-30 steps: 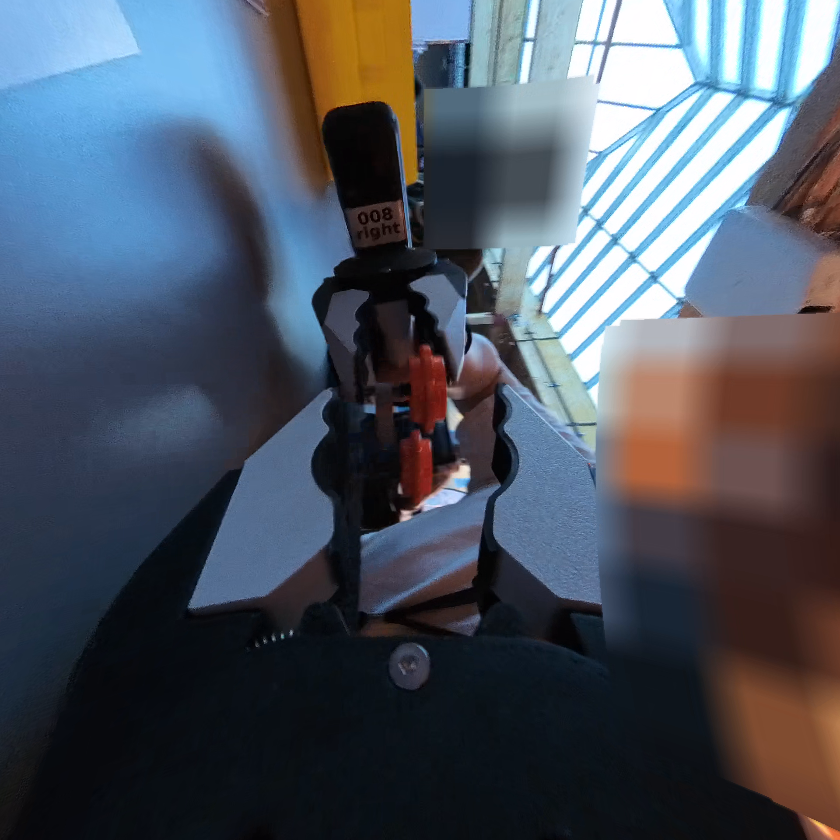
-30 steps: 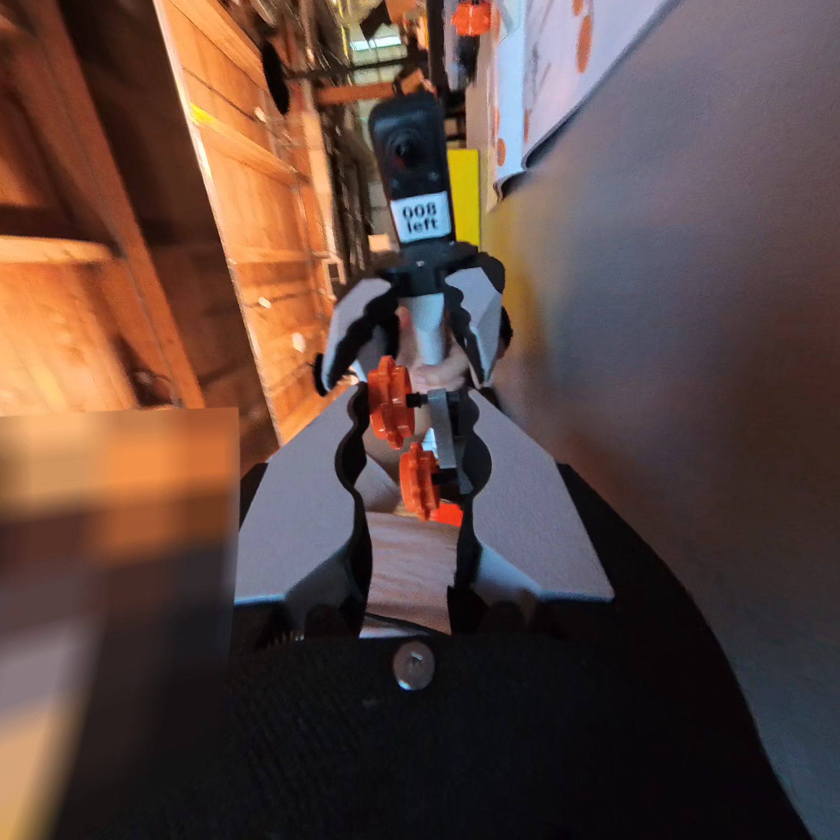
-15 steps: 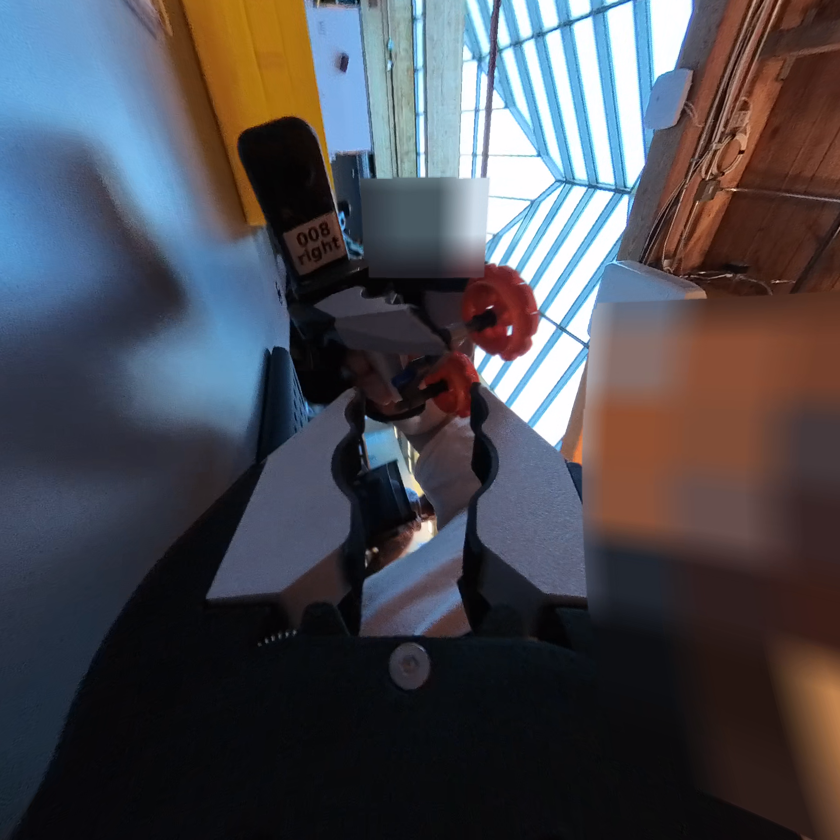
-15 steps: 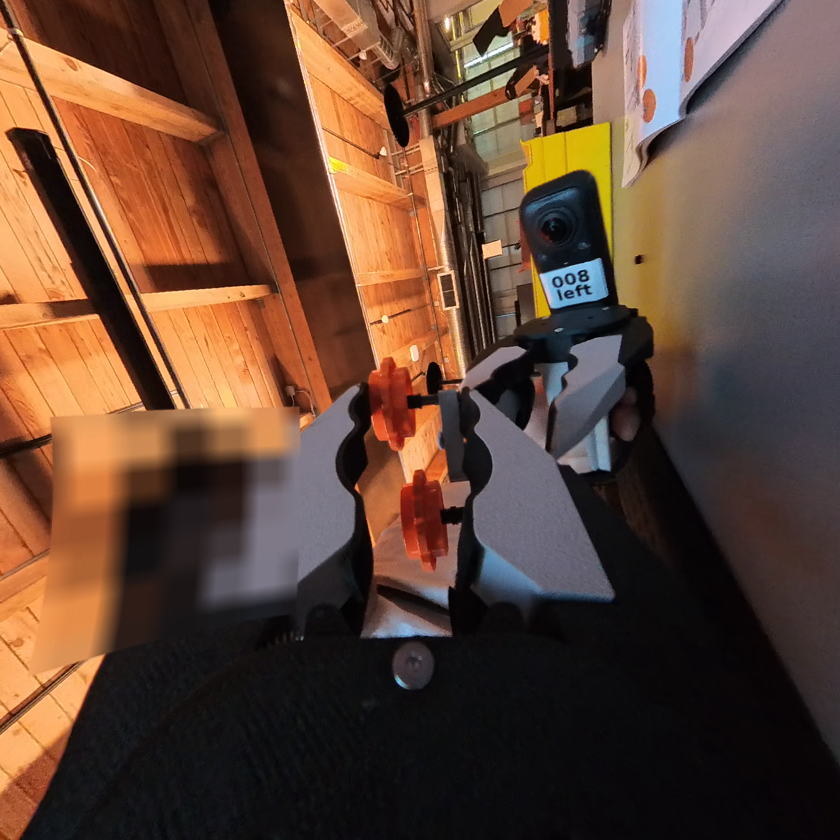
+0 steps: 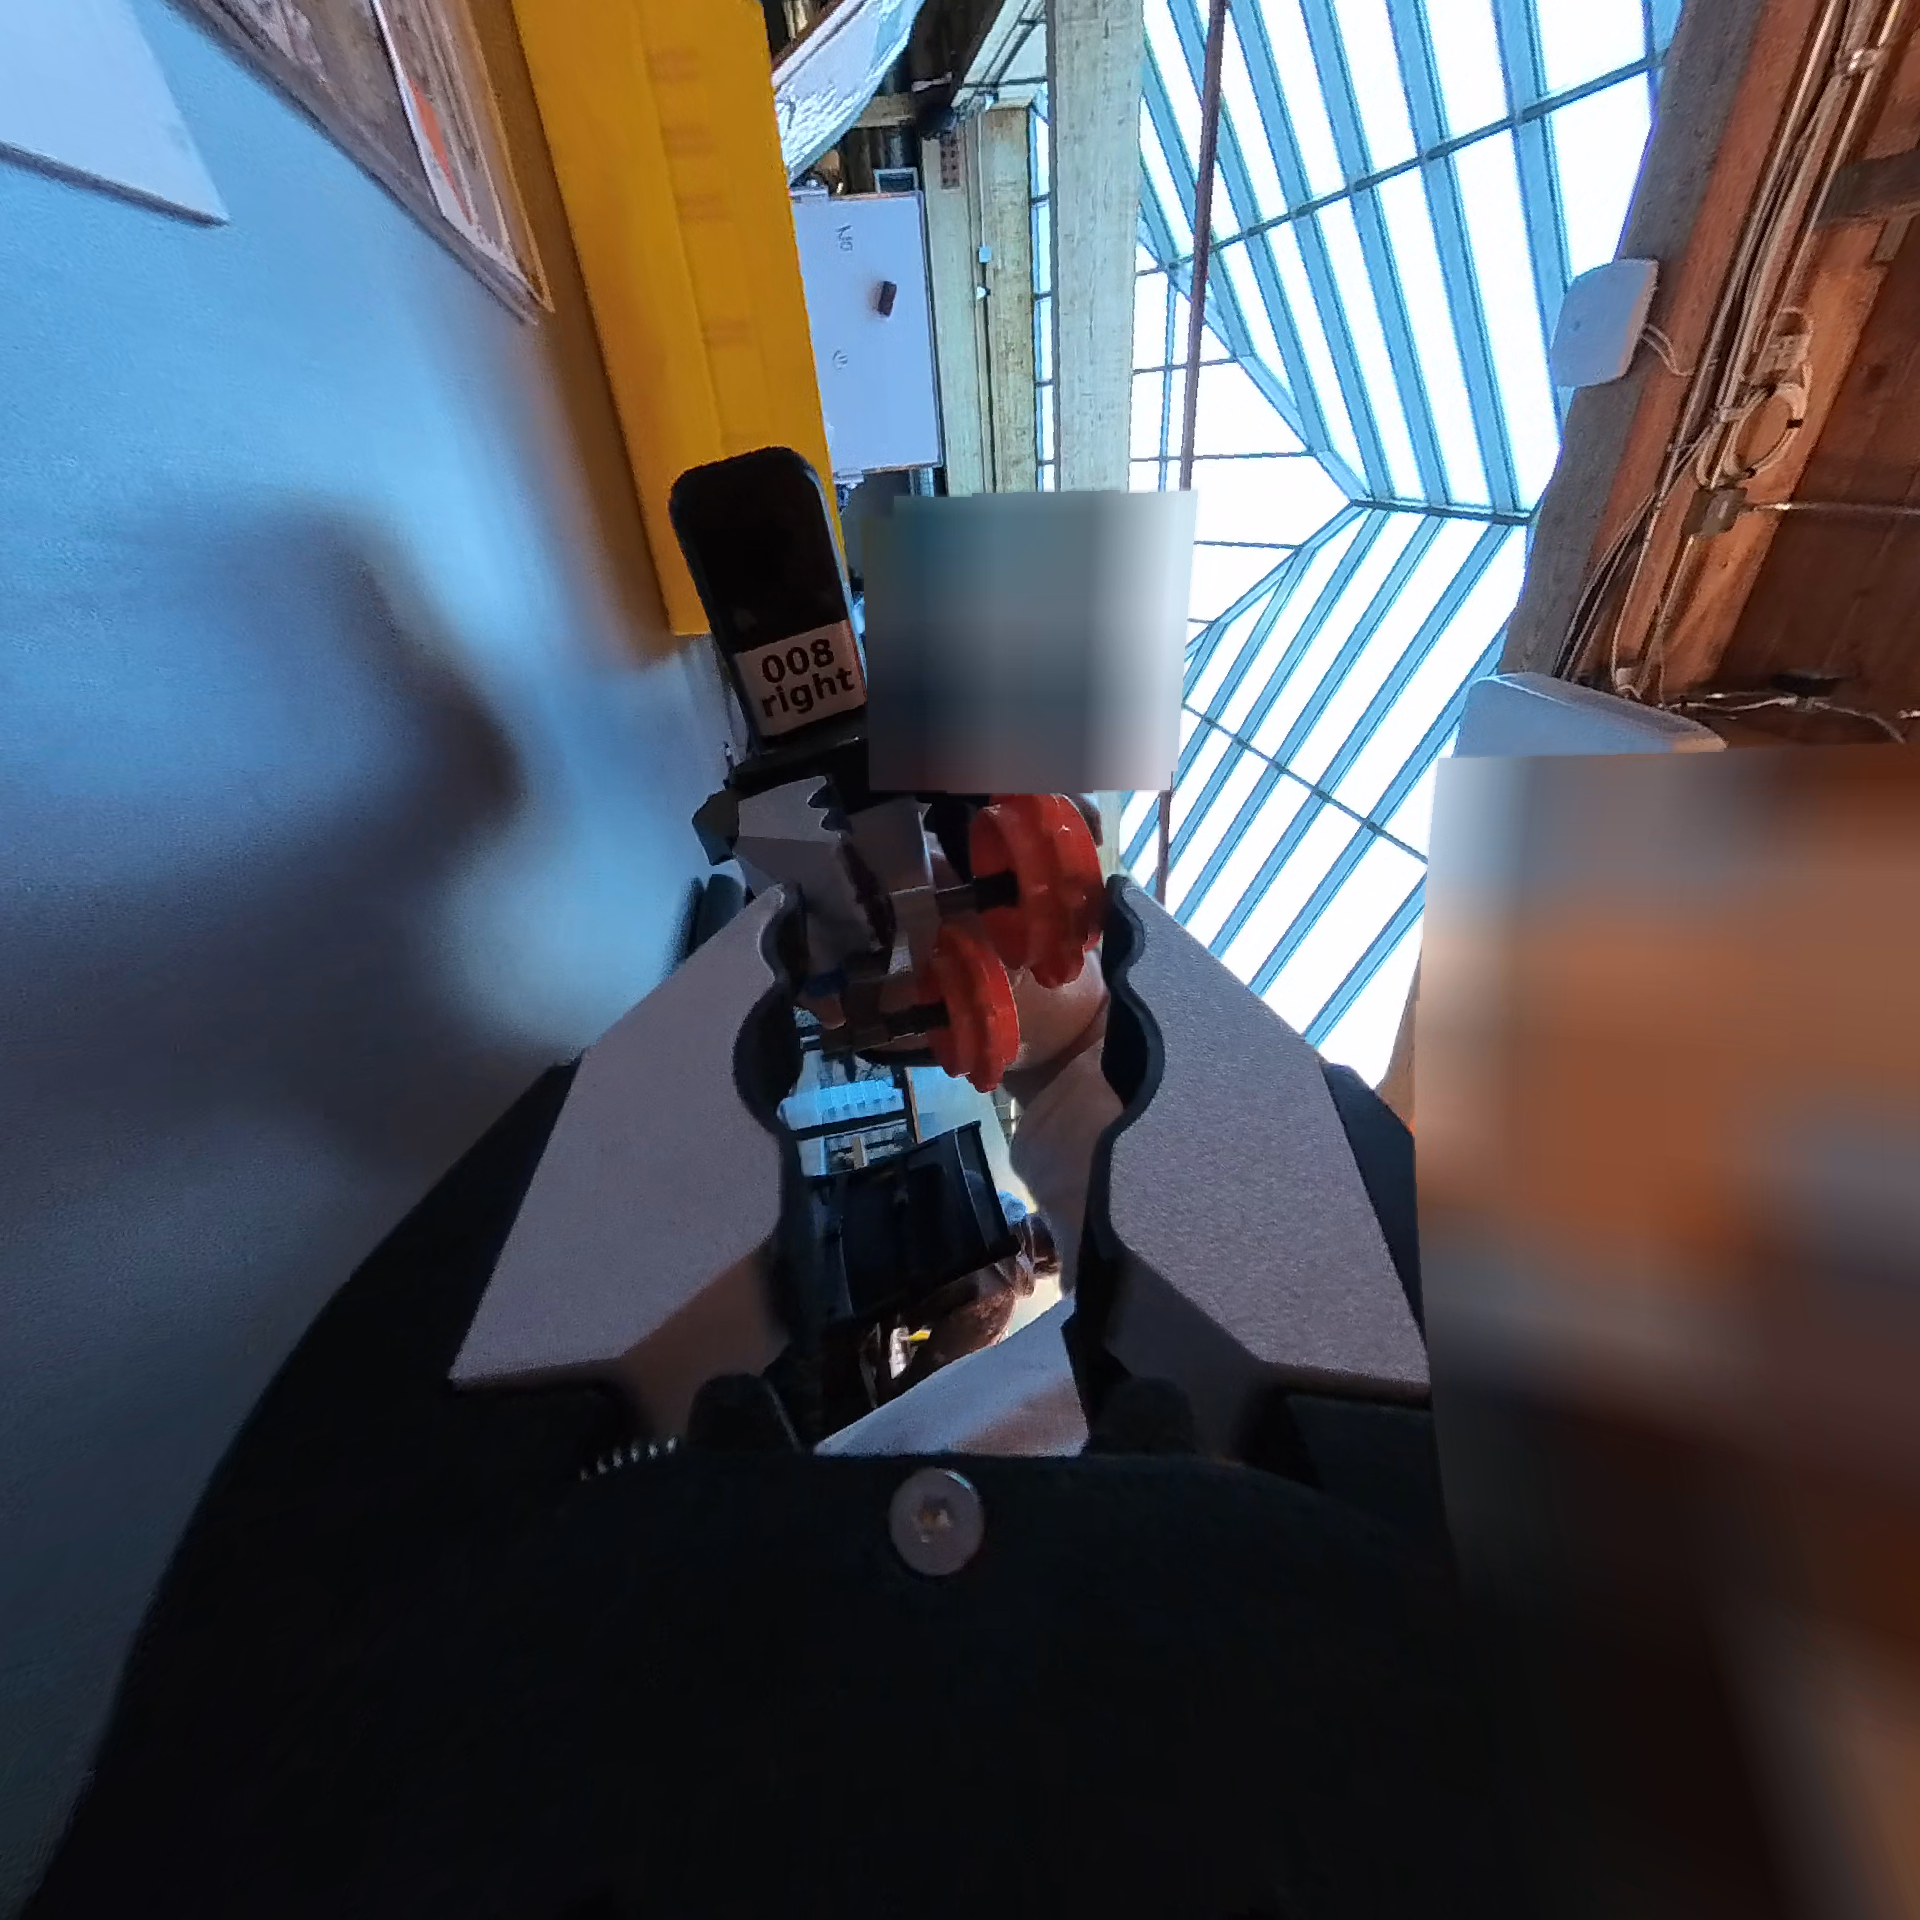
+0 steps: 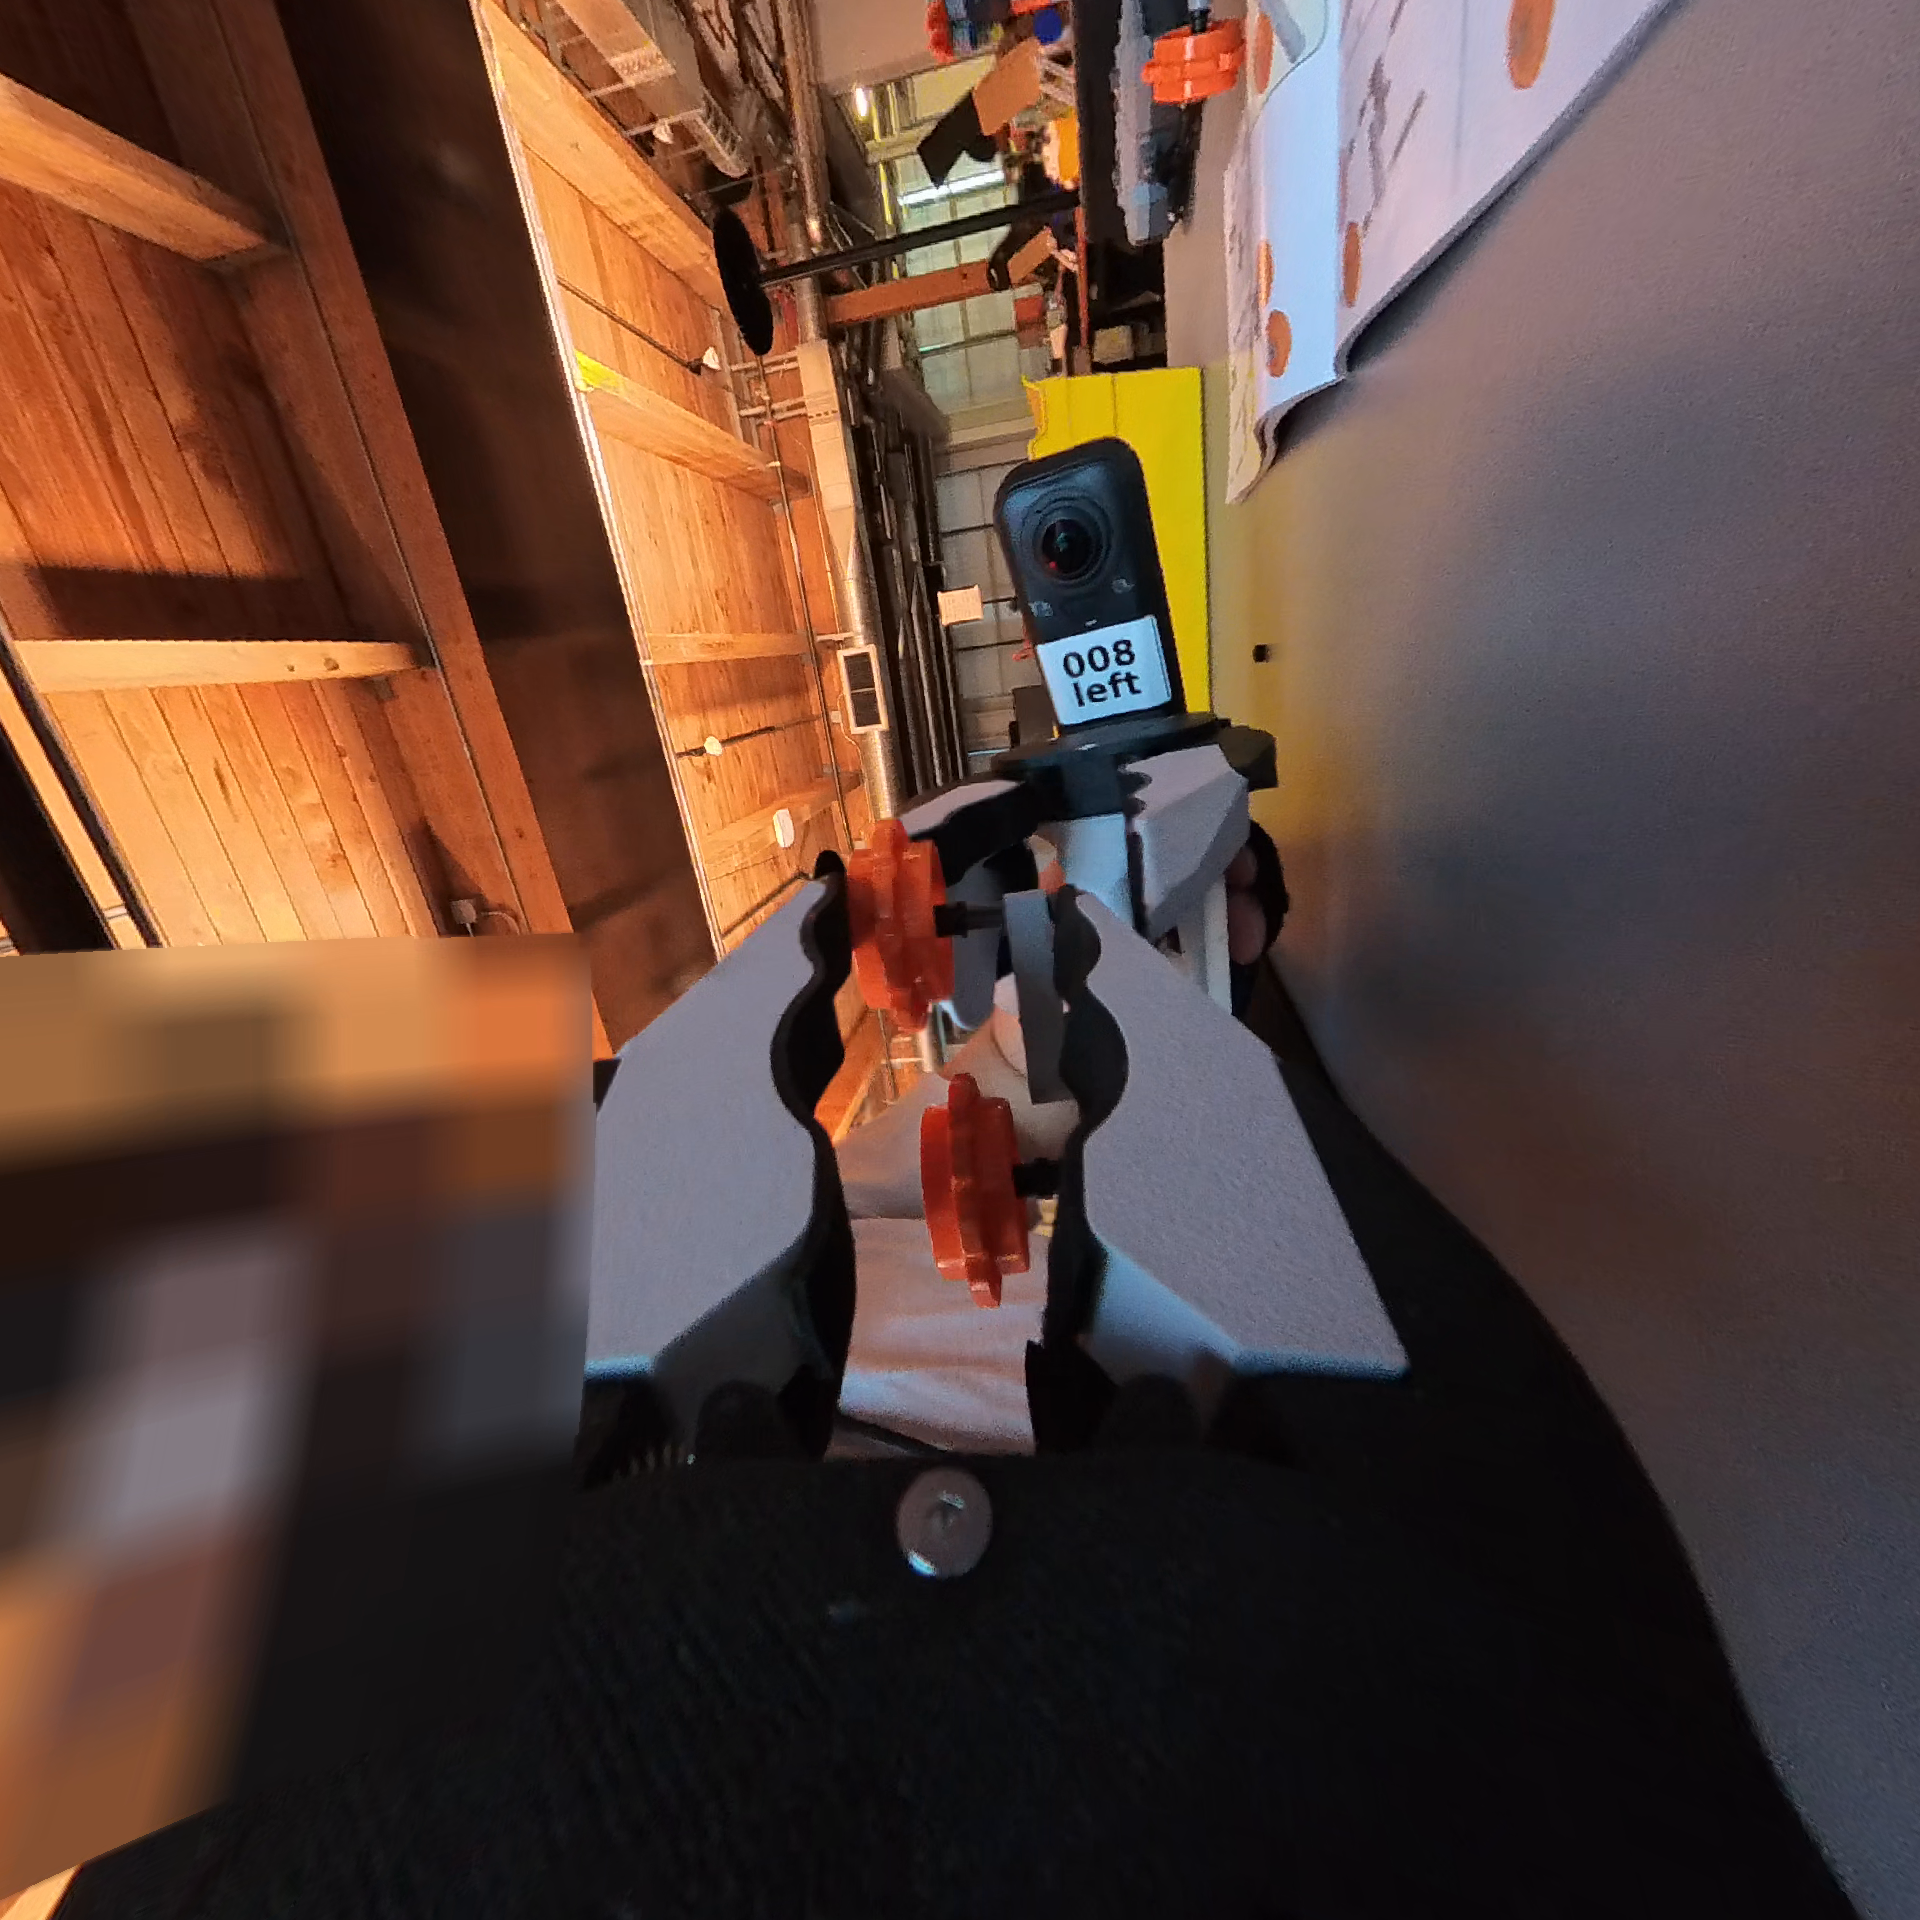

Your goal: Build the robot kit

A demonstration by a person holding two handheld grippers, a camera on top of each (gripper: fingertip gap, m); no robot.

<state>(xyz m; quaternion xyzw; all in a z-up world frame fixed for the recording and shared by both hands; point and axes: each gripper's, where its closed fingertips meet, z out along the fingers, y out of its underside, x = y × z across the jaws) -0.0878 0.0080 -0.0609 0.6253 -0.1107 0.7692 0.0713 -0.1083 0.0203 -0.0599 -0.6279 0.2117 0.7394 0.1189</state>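
Observation:
Both grippers are held in the air, turned on their sides and pointing at each other. My left gripper [image 5: 945,904] is open and empty, its grey fingers [image 5: 644,1174] apart. Just beyond its tips is my right gripper [image 5: 831,883], with a black camera [image 5: 764,582] and two orange knobs [image 5: 1034,883]. In the right wrist view my right gripper [image 6: 951,914] is open and empty. My left gripper [image 6: 1081,873] faces it, with its camera [image 6: 1075,561], orange knobs [image 6: 899,935] and a hand [image 6: 1247,914] on the handle. Neither touches anything.
A grey wall [image 5: 260,727] runs close along the left of the left wrist view, and also shows in the right wrist view [image 6: 1610,831]. A yellow panel [image 5: 665,260], a glazed roof [image 5: 1351,364] and wooden boards [image 6: 260,520] lie beyond. A white sleeve [image 6: 935,1340] shows between the fingers.
Both views have swung and steadied. In the left wrist view the right gripper has turned sideways, showing its orange knobs. Both jaws have stayed open.

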